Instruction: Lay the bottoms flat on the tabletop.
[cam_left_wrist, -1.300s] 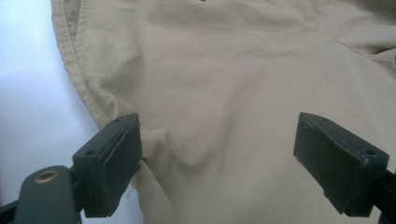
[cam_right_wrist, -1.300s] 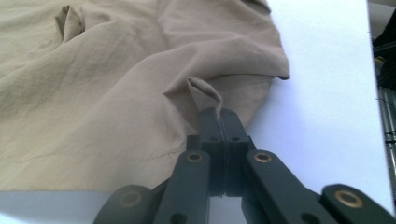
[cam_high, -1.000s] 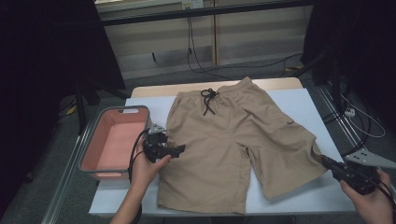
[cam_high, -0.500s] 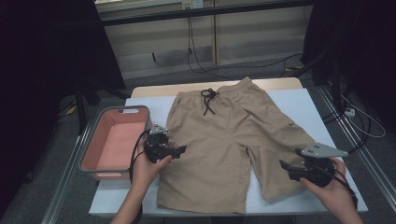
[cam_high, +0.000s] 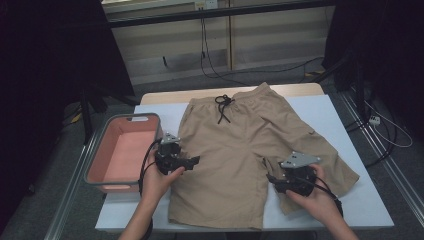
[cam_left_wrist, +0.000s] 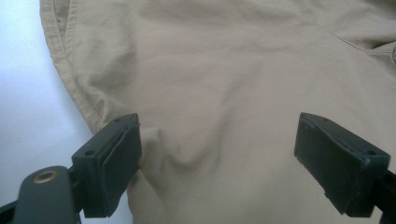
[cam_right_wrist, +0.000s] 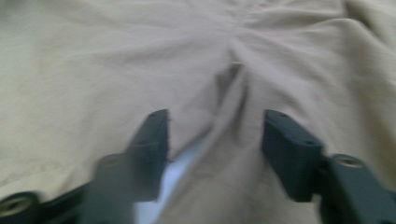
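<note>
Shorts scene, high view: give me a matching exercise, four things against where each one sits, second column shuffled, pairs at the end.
Things:
1. black drawstring
2. pink bin
3. left gripper
4. right gripper

Places:
A. off the table's left edge, beside the shorts
B. at the inner edge of the shorts' right leg, near the gap between the legs
C. at the waistband, far side of the table
D. over the outer edge of the shorts' left leg

Pairs: 1-C, 2-A, 3-D, 4-B
</note>
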